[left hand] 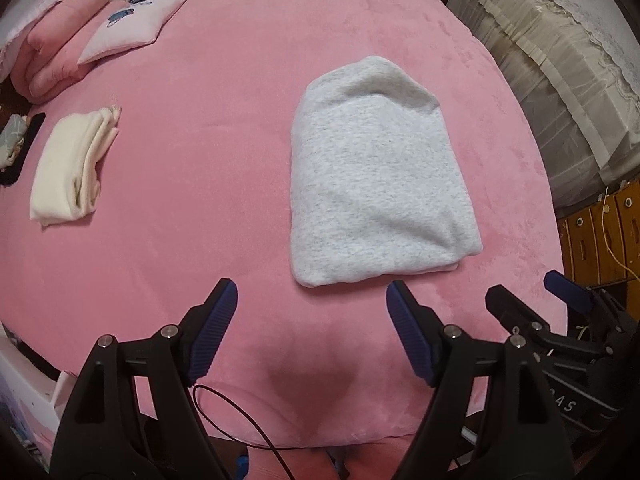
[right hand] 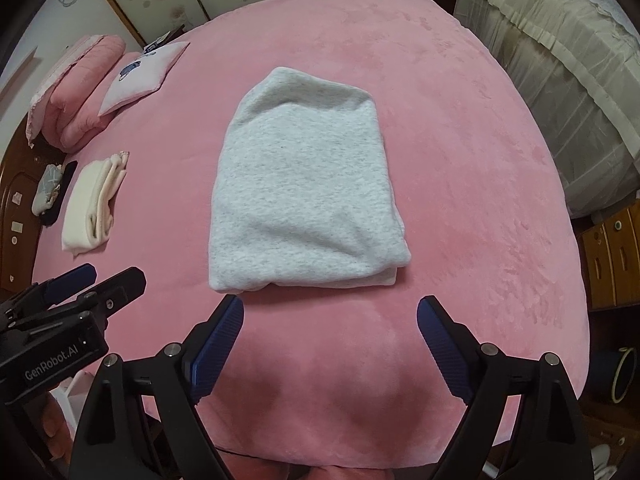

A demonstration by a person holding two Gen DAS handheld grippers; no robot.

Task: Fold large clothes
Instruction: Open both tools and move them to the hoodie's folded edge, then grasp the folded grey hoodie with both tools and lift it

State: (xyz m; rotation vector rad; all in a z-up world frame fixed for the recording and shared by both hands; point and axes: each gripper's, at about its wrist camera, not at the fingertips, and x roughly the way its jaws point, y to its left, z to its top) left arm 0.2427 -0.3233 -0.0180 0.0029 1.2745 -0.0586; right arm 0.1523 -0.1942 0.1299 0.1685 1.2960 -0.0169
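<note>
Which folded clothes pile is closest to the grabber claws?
The grey folded garment, lying mid-bed just beyond the open right gripper and left gripper. The cream folded garment sits far off to the left, near the bed's edge.

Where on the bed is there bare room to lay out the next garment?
Bare pink bed cover lies right of the folded grey garment, toward the beige bed, and beyond it to the far edge. The left is crowded: cream folded garment, pillow, pink quilt.
</note>
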